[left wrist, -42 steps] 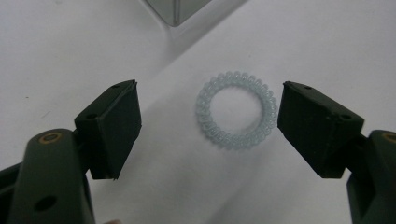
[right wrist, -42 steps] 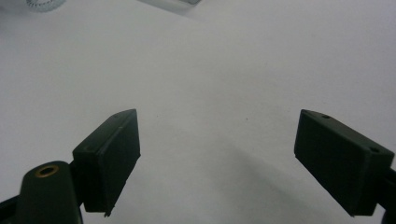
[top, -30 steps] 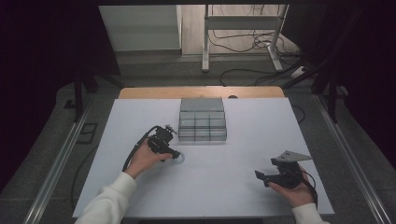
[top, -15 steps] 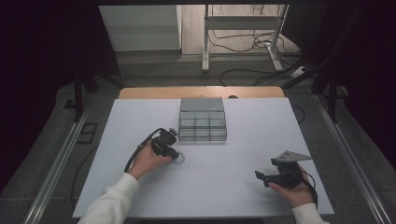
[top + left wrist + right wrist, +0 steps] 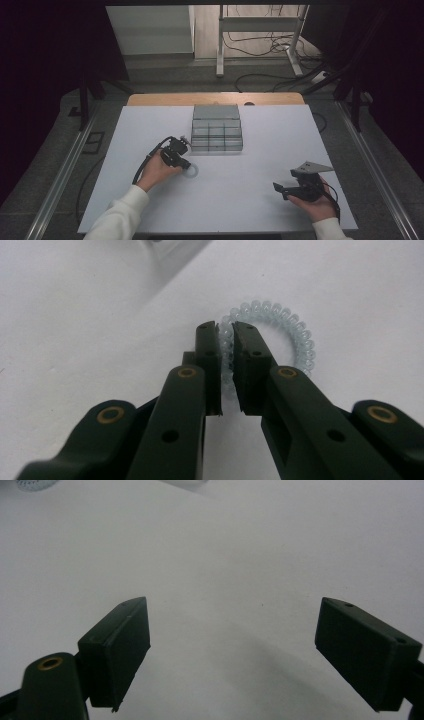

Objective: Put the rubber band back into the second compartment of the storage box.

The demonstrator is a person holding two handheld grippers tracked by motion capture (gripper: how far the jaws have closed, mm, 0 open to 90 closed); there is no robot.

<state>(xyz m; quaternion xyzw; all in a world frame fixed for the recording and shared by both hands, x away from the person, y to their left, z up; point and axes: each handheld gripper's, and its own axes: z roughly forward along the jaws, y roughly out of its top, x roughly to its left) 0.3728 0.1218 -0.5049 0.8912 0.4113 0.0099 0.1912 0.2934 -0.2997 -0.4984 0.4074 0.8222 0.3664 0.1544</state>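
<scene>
A clear spiral hair tie (image 5: 295, 330) lies flat on the white table (image 5: 260, 200); in the high view the hair tie (image 5: 192, 172) is a small pale ring in front of the grey box. My left gripper (image 5: 225, 330) has just been closing and is now shut on the near side of the coil, which is pinched between its pads. From above, the left gripper (image 5: 184, 166) points down and to the right at the ring. My right gripper (image 5: 278, 188) rests low at the table's front right, and in its own view the right gripper (image 5: 235, 645) stands open over bare table.
A grey compartment box (image 5: 216, 127) with several small cells sits at the middle back of the table, just beyond the left gripper. A wooden strip (image 5: 150, 99) runs along the far edge. Metal rails (image 5: 65, 170) flank the table.
</scene>
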